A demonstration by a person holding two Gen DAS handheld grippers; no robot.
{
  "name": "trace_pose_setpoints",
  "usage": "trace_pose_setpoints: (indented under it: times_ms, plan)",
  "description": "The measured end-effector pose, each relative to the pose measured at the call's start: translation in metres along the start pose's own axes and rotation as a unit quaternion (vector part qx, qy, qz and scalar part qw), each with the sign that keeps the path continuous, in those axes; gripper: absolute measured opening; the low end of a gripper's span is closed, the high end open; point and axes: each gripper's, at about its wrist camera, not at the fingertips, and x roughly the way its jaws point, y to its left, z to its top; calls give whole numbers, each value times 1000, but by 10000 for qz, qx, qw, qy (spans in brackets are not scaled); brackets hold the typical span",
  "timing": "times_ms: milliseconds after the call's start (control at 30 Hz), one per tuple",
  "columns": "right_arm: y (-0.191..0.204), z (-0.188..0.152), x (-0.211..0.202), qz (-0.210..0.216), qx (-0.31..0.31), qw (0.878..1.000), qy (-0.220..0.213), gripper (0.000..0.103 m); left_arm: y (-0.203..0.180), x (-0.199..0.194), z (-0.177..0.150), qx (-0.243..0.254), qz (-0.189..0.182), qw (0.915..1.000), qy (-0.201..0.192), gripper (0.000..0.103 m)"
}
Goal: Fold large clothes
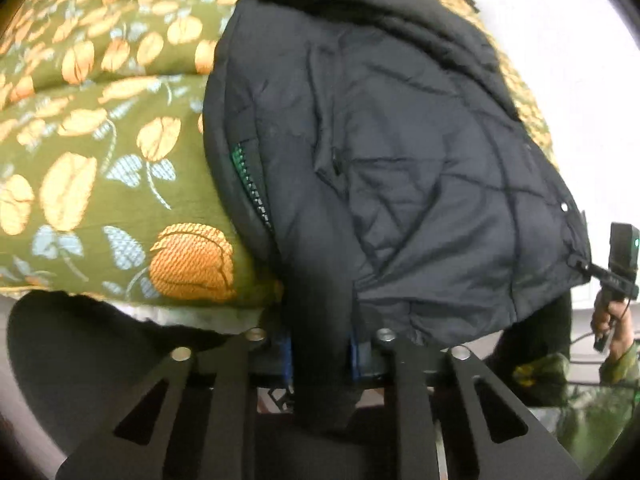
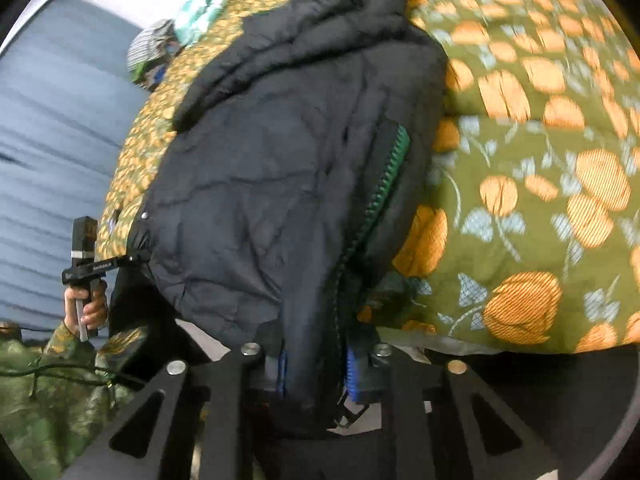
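A black quilted puffer jacket (image 1: 400,152) with a green-edged zipper (image 1: 248,176) lies folded lengthwise on a green bedspread with orange flowers (image 1: 100,160). My left gripper (image 1: 320,354) is shut on the jacket's near hem at one corner. My right gripper (image 2: 314,368) is shut on the hem beside the zipper (image 2: 384,184), with the jacket (image 2: 260,180) stretching away from it. Each gripper shows in the other's view, at the far corner of the hem: the right gripper (image 1: 592,268) and the left gripper (image 2: 136,258).
The bedspread (image 2: 540,200) covers the bed. A blue sheet (image 2: 52,140) lies beside it. A small striped cloth and green-white item (image 2: 176,32) lie at the far end. My camouflage sleeve (image 2: 60,380) is near the bed edge.
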Motion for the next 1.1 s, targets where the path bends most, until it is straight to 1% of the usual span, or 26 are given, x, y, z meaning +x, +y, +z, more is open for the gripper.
trace_pose_setpoints:
  times_ms: [100, 200, 333, 367, 433, 467, 500, 567, 600, 667, 700, 733, 767, 800, 833, 867, 900, 967, 1000, 1067, 1100]
  plan:
    - [8, 0, -18, 26, -198, 9998, 58, 18, -3, -13, -8, 75, -74, 9999, 7, 16]
    - [10, -8, -27, 173, -101, 9997, 127, 18, 2, -25, -12, -33, -265, 9996, 56, 16]
    - [16, -20, -46, 501, -25, 9986, 167, 18, 2, -54, -29, -72, -529, 9985, 78, 15]
    - [21, -23, -55, 657, -39, 9977, 147, 18, 1, -61, -30, -59, -576, 9983, 71, 15]
    - [28, -22, -72, 936, -37, 9956, 38, 18, 1, -85, -33, -158, -799, 9967, -62, 15]
    - [31, -19, -80, 1046, -22, 9945, -39, 18, 3, -99, -29, -230, -919, 9953, -210, 14]
    - [38, -13, -89, 1167, -31, 9930, -172, 18, 4, -119, -20, -325, -1056, 9926, -496, 13]
    - [48, 7, -108, 1358, -112, 9892, -536, 18, 10, -146, -7, -438, -1241, 9870, -921, 13]
    - [52, 20, -114, 1441, -152, 9870, -690, 18, 12, -158, 11, -495, -1363, 9822, -1191, 13]
    - [57, 56, -122, 1552, -265, 9818, -1065, 18, 12, -166, 42, -516, -1491, 9763, -1478, 14]
    - [60, 73, -123, 1557, -289, 9800, -1204, 18, 12, -168, 70, -544, -1499, 9736, -1635, 14]
    - [59, 95, -123, 1508, -311, 9786, -1363, 18, 15, -169, 81, -527, -1501, 9722, -1717, 14]
    - [57, 121, -121, 1403, -324, 9775, -1541, 18, 12, -166, 101, -466, -1485, 9712, -1805, 14]
    - [57, 135, -119, 1362, -319, 9766, -1636, 18, 9, -163, 126, -401, -1420, 9707, -1895, 14]
    - [53, 161, -113, 1322, -304, 9747, -1774, 18, 10, -157, 147, -374, -1354, 9707, -1951, 14]
    - [47, 190, -105, 1257, -262, 9731, -1912, 18, 9, -150, 174, -364, -1282, 9711, -1978, 14]
    - [40, 205, -100, 1222, -203, 9722, -1988, 18, 9, -143, 186, -393, -1223, 9714, -1997, 14]
    - [23, 251, -76, 1180, 68, 9714, -2060, 18, 12, -122, 230, -526, -1000, 9735, -1987, 14]
    - [14, 265, -67, 1138, 197, 9712, -2083, 18, 15, -108, 248, -607, -917, 9751, -1924, 14]
    - [-10, 294, -38, 1061, 535, 9716, -2044, 18, 21, -85, 272, -720, -784, 9776, -1815, 15]
    - [-19, 298, -25, 1037, 662, 9717, -2017, 18, 25, -66, 288, -801, -719, 9794, -1709, 16]
